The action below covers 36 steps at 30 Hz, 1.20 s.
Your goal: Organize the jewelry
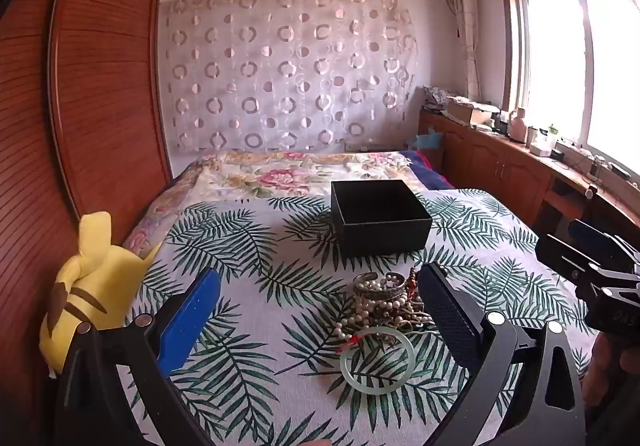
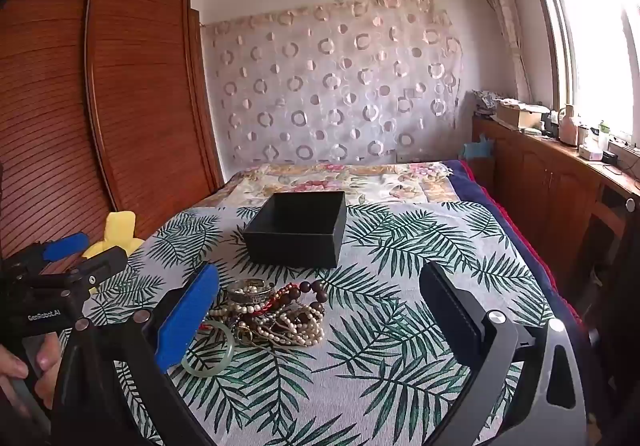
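A heap of jewelry (image 1: 386, 300) lies on the leaf-print cloth (image 1: 248, 246): pearl strands, a silver bangle (image 1: 374, 282) and brown beads. A pale green jade bangle (image 1: 378, 360) lies at its near edge. An open, empty black box (image 1: 380, 216) stands behind the heap. My left gripper (image 1: 320, 310) is open and empty, just short of the heap. In the right wrist view the heap (image 2: 272, 312), jade bangle (image 2: 210, 350) and box (image 2: 298, 228) show too. My right gripper (image 2: 320, 310) is open and empty, to the right of the heap.
A yellow plush toy (image 1: 86, 290) lies at the bed's left edge by a wooden wardrobe (image 1: 104, 86). A floral quilt (image 1: 288, 174) covers the far bed. A wooden cabinet (image 2: 560, 182) with clutter runs under the window on the right.
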Available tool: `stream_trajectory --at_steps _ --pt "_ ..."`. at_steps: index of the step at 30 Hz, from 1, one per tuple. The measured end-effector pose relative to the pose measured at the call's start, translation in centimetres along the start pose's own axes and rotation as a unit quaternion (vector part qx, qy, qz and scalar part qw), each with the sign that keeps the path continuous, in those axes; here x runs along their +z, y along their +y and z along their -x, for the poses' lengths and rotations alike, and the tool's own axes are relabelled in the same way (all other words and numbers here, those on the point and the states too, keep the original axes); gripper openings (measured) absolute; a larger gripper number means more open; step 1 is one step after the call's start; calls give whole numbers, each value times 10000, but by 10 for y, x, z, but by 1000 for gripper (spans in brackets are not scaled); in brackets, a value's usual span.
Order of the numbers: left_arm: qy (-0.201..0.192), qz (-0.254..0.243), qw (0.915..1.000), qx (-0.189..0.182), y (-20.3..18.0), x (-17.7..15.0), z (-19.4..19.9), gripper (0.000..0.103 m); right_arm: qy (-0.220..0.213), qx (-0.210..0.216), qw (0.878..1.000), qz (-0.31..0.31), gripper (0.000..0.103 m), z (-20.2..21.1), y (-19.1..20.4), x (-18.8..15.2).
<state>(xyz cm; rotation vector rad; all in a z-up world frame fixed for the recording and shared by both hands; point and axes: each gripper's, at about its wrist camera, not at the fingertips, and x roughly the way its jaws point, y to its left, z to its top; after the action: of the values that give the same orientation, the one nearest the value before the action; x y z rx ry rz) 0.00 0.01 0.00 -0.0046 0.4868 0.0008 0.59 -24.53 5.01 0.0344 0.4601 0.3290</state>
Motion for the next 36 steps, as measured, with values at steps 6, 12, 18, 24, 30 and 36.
stream_trajectory --at_steps 6,12,18,24,30,36 --pt "-42 -12 10000 26 0 1 1 96 22 -10 10000 1 101 0 -1 1" --pt "-51 -9 10000 20 -1 2 3 96 18 -3 10000 20 101 1 0 0" --pt "-82 -9 10000 0 -2 9 7 96 12 -9 10000 13 101 1 0 1" --pt "-106 -15 9999 0 -3 8 7 96 11 -4 10000 12 101 1 0 0" --pt "-112 -18 9999 1 -2 9 9 96 10 -3 10000 10 101 1 0 0" --pt "-123 -16 9999 -3 -2 8 9 96 11 -1 10000 9 101 1 0 0"
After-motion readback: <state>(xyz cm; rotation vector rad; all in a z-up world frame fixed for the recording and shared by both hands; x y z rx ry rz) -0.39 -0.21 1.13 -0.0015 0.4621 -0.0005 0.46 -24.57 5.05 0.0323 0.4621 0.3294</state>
